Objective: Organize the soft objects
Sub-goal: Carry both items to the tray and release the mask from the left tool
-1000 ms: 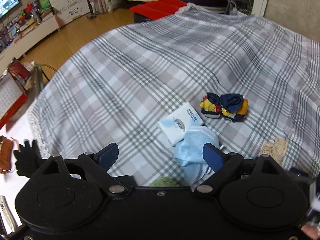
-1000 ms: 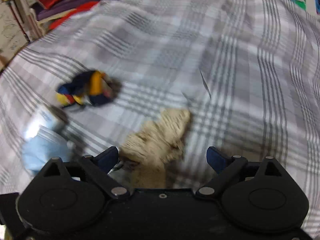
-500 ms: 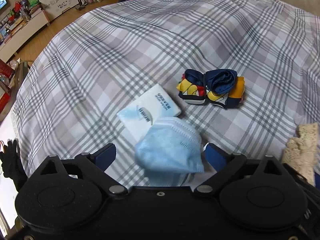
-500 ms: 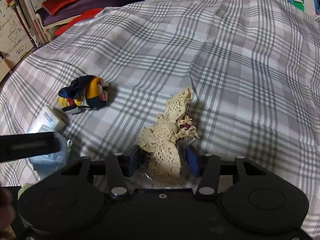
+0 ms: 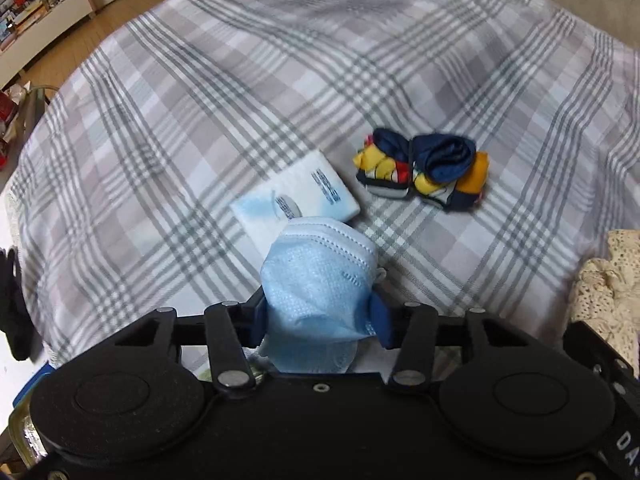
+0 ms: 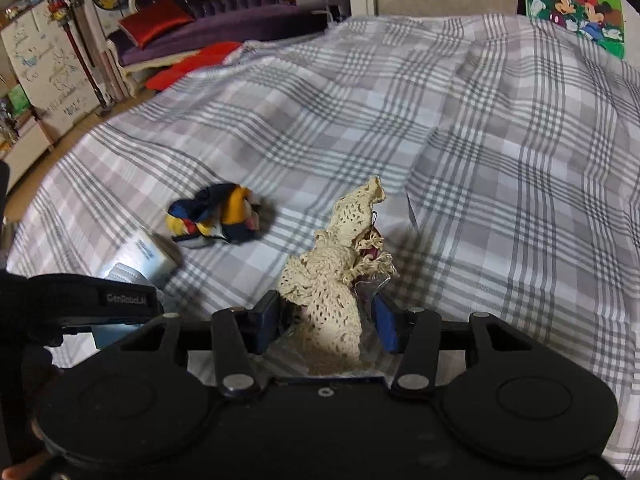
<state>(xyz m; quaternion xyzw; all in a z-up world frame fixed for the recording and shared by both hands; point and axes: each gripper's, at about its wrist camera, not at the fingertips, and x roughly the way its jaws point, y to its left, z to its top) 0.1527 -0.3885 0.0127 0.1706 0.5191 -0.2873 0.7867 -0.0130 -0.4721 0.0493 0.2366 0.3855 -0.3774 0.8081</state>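
A light blue face mask (image 5: 320, 272) sits between the blue pads of my left gripper (image 5: 320, 316), whose jaws are closing and press on its sides. A white tissue pack (image 5: 296, 196) lies just beyond it on the plaid bedspread (image 5: 240, 80), with a rolled navy, yellow and orange sock bundle (image 5: 424, 168) further right. My right gripper (image 6: 326, 320) is shut on a cream lace cloth (image 6: 340, 264), which stands up from the jaws with crinkled clear plastic beside it. The sock bundle (image 6: 216, 216) and tissue pack (image 6: 144, 256) lie to its left.
The lace cloth (image 5: 608, 280) shows at the right edge of the left wrist view. A black glove (image 5: 12, 308) lies off the bed's left edge. A purple couch (image 6: 224, 16) with red cushions stands beyond the bed, and a cartoon picture (image 6: 576, 4) stands at the far right.
My left gripper came down over the blue mask and its jaws closed in on it. The right gripper shut on the lace cloth and rose with it.
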